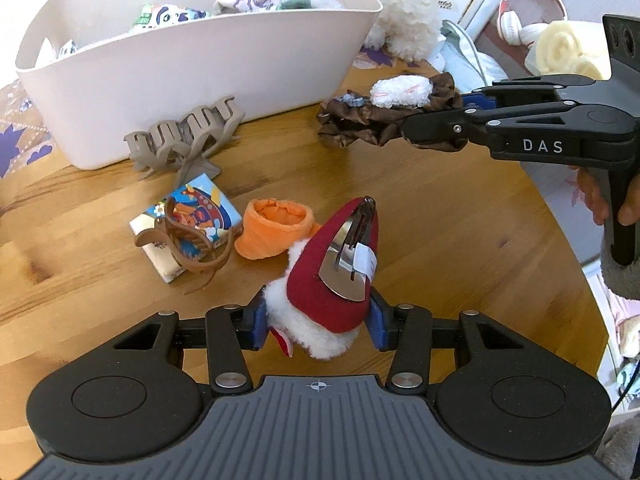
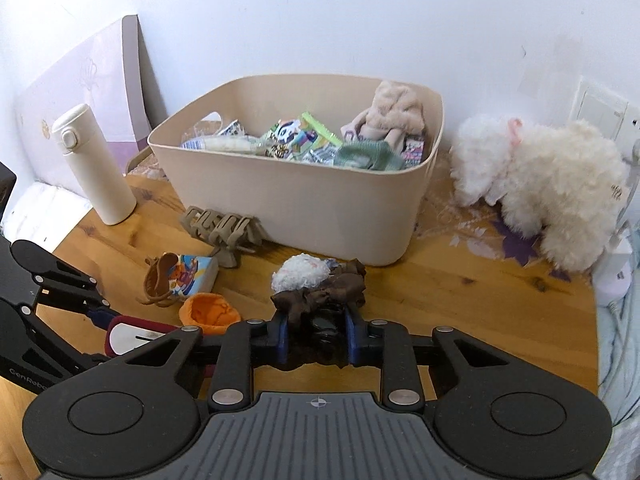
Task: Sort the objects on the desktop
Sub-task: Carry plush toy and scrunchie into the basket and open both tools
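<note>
Wooden desktop [image 1: 460, 220], cream bin [image 1: 200, 64] at the back, both my grippers loaded for sorting

My left gripper [image 1: 318, 322] pinches the red plush hair clip [image 1: 332, 280] low by its white fur, my right gripper [image 2: 316, 330] clamps the brown scrunchie [image 2: 320, 292] clear of the wood, presumably bin-bound; "DAS" reads on the right gripper's arm

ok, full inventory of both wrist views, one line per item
bin: 1, cream, back of table, filled with packets and cloth
table: 1, wood
beige claw clip: 1, against bin front
brown claw clip: 1, on cartoon box
orange pouch: 1, mid-table
red clip: 1, white fur trim, metal snap
brown scrunchie: 1, white fluffy patch
bottle: 1, cream, left of bin
plush: 1, white, right of bin
headphones: 1, white-red
left gripper: shut on red clip
right gripper: shut on brown scrunchie
</note>
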{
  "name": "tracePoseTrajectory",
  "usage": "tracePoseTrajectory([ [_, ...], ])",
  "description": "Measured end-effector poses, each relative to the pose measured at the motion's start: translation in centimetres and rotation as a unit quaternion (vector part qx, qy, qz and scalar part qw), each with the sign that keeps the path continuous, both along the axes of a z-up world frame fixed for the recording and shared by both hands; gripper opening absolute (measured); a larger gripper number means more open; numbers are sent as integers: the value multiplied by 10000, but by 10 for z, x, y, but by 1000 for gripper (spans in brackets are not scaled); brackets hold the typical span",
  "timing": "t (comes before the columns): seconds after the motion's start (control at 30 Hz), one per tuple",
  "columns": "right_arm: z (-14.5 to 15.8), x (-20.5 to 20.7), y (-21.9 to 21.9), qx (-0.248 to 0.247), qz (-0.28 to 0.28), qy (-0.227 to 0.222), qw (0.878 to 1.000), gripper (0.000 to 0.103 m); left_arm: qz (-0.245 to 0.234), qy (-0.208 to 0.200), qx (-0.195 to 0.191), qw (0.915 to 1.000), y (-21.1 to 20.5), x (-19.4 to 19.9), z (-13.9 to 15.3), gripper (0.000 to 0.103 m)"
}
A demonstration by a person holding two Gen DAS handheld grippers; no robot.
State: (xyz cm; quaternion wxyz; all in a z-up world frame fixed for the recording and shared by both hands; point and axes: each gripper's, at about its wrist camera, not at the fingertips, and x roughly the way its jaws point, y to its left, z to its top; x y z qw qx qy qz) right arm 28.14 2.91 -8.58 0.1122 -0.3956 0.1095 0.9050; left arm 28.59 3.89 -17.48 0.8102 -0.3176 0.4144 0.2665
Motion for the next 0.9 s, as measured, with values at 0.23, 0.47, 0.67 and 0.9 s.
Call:
tracePoseTrajectory([
  [0.23, 26, 9, 3, 186, 30, 215, 9996, 24, -150, -159, 119, 9997, -1, 3, 17, 48],
  [0.47, 60, 11, 11, 344, 8, 470, 9983, 24, -83, -353, 428, 9984, 14, -3, 48, 48],
  [0.67, 80, 8, 15, 386, 29, 716, 9967, 24, 277, -514, 756, 9954, 42, -16, 76, 48],
  [0.9, 102, -1, 16, 440, 95, 975, 9942, 23, 477, -642, 1031, 9914, 69, -30, 102, 48],
])
